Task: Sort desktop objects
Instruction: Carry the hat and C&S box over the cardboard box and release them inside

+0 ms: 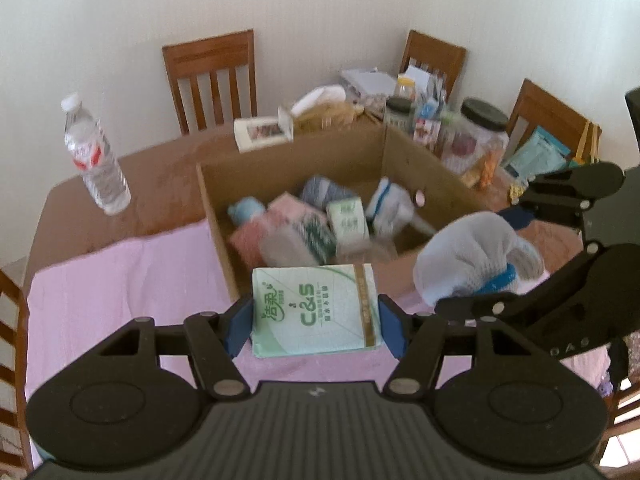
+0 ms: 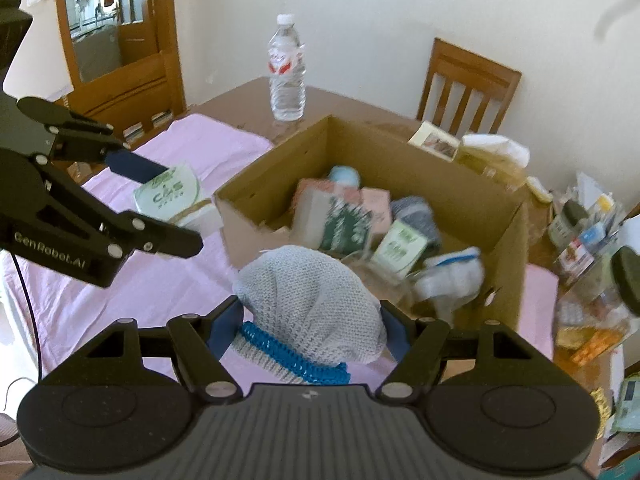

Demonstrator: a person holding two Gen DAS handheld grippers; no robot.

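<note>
Water bottle (image 1: 96, 156) upright, far left on table (image 1: 160, 184). Left gripper (image 1: 316, 326) clamped on tissue pack (image 1: 314, 310), held before cardboard box (image 1: 296, 160); box contents blurred. Right gripper (image 2: 310, 330) clamped on knit glove (image 2: 308, 300), cuff partly hidden.

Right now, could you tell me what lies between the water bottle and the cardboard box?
Only bare brown tabletop lies between the water bottle and the cardboard box; nothing stands there. The right wrist view shows it best.

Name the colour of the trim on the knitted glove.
Bright blue trim on the grey-white knitted glove; clearest in the right wrist view.
</note>
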